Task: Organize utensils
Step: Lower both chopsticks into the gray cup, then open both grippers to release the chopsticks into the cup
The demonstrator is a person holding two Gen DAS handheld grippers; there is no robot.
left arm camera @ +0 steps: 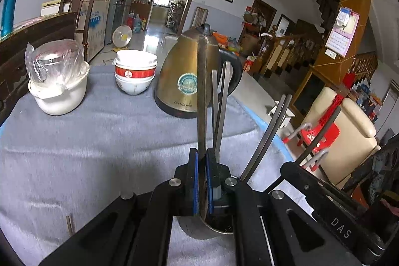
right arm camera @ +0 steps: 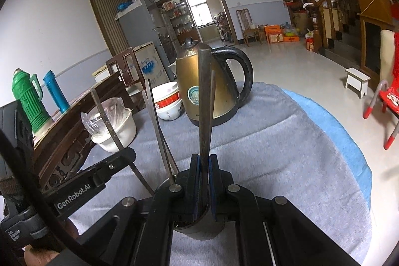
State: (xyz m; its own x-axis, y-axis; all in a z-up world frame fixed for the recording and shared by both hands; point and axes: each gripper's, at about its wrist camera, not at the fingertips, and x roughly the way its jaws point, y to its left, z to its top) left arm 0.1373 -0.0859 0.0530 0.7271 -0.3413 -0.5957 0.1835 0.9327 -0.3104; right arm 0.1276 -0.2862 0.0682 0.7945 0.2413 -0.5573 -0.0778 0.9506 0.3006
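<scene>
Our left gripper (left arm camera: 202, 181) pinches a dark utensil handle (left arm camera: 202, 96) upright over the metal holder cup (left arm camera: 219, 226); right gripper (right arm camera: 205, 181) clamps another handle (right arm camera: 205, 101). Cup sits mid-cloth on the table (left arm camera: 99, 136), kettle (left arm camera: 182, 76) near far edge.

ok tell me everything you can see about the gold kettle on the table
The gold kettle is an electric one, with a tarnished brass-coloured metal body, a round knob on its domed lid, a black loop handle and a dark base ring. A round teal sticker and small lettering mark its side. It stands upright on the grey tablecloth, beside the stacked bowls; whether they touch is unclear. Nothing grips it.
</scene>
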